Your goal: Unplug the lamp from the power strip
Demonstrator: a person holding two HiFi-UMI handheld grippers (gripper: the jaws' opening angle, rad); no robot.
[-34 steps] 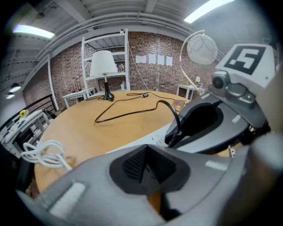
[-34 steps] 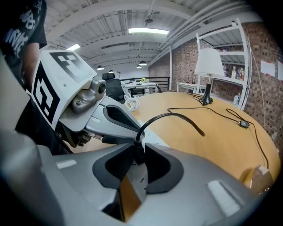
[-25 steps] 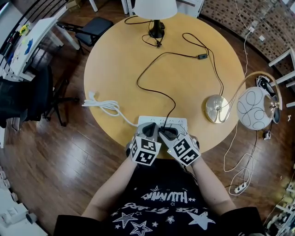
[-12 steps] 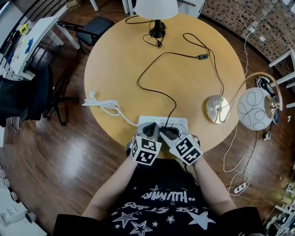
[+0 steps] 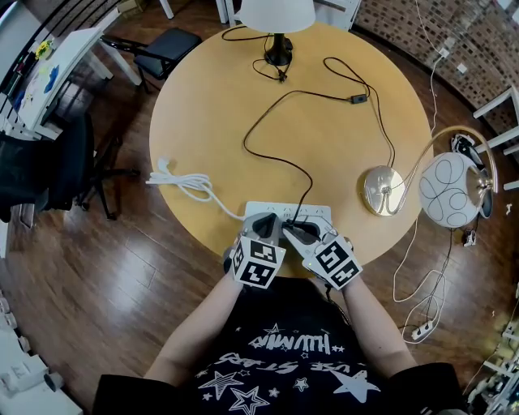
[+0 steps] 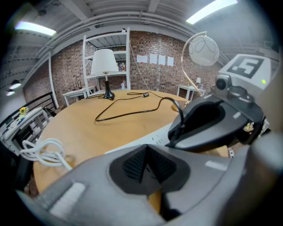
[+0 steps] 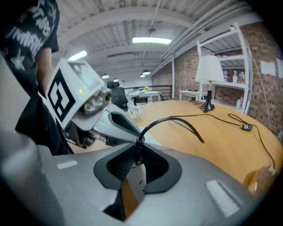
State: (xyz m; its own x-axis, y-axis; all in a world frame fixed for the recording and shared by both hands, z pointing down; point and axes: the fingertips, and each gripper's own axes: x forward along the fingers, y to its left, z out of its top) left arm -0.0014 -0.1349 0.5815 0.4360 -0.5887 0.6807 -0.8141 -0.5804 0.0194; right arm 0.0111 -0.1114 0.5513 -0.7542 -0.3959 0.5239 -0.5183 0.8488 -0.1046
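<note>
A white power strip (image 5: 315,212) lies at the near edge of the round wooden table (image 5: 211,105). The black cord (image 5: 272,158) runs from the white-shaded lamp (image 5: 276,14) at the far side, past an inline switch (image 5: 355,99), to a black plug (image 7: 138,151). My right gripper (image 5: 297,233) is shut on that plug over the strip; whether its prongs are still in the socket is hidden. My left gripper (image 5: 265,224) is shut with nothing between its pads, its tips down on the strip (image 6: 132,146). The right gripper (image 6: 212,121) shows close beside it.
A globe lamp with a brass base (image 5: 379,191) and arched stem stands at the table's right edge, its globe (image 5: 448,190) hanging beyond the rim. The strip's white cable (image 5: 185,186) lies coiled at the left. A black chair (image 5: 166,44) stands at the far left.
My right gripper has shifted slightly to the right and toward me with the plug in it. The left gripper has stayed on the strip.
</note>
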